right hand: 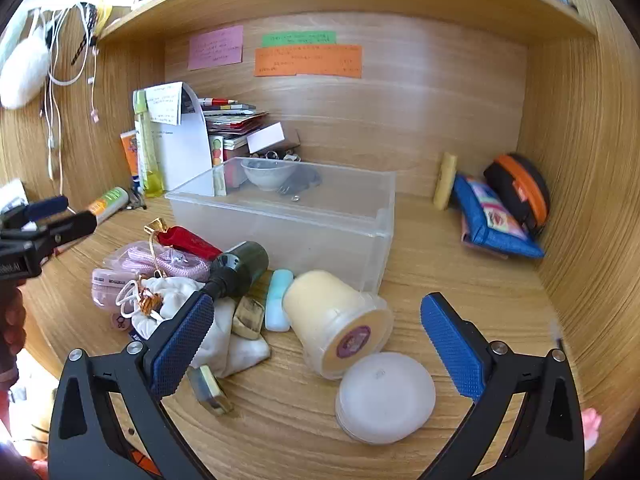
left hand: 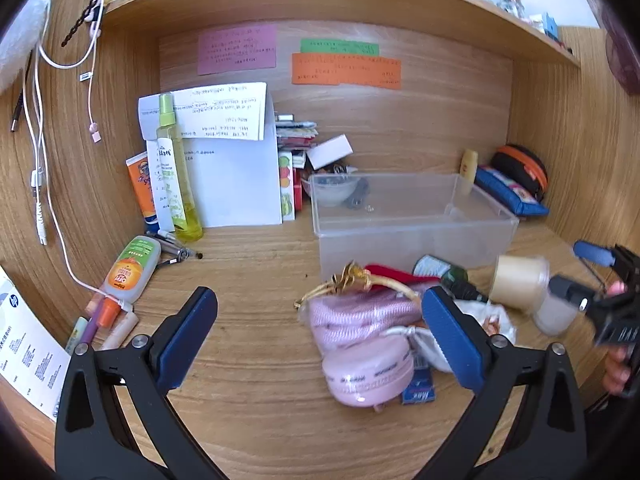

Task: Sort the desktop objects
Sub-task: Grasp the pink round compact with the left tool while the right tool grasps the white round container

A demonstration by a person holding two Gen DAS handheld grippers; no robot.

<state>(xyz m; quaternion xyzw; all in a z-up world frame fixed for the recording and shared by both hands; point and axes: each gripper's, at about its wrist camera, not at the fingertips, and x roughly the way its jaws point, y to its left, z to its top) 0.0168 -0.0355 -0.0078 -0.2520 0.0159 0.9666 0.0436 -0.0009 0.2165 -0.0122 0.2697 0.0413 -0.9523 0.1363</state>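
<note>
A clear plastic box (left hand: pixel 412 220) (right hand: pixel 304 220) stands mid-desk, open on top. In front of it lies a pile: a pink cord bundle with a pink round case (left hand: pixel 360 344) (right hand: pixel 120 276), a red pouch (right hand: pixel 188 242), a dark green bottle (right hand: pixel 236 268), a white cloth bag (right hand: pixel 224 332), a light blue bar (right hand: pixel 278 300), a cream jar on its side (right hand: pixel 336 320) (left hand: pixel 520 280) and a white round lid (right hand: pixel 384 396). My left gripper (left hand: pixel 320 336) is open above the desk, left of the pile. My right gripper (right hand: pixel 316 340) is open around the cream jar and lid, not touching.
A yellow spray bottle (left hand: pixel 176 176), papers (left hand: pixel 236 168) and booklets stand at the back left. An orange-capped tube (left hand: pixel 128 272) and pens lie at the left. A blue pouch (right hand: pixel 496 220) and a black-orange case (right hand: pixel 520 188) lean in the right corner. Cables hang on the left wall.
</note>
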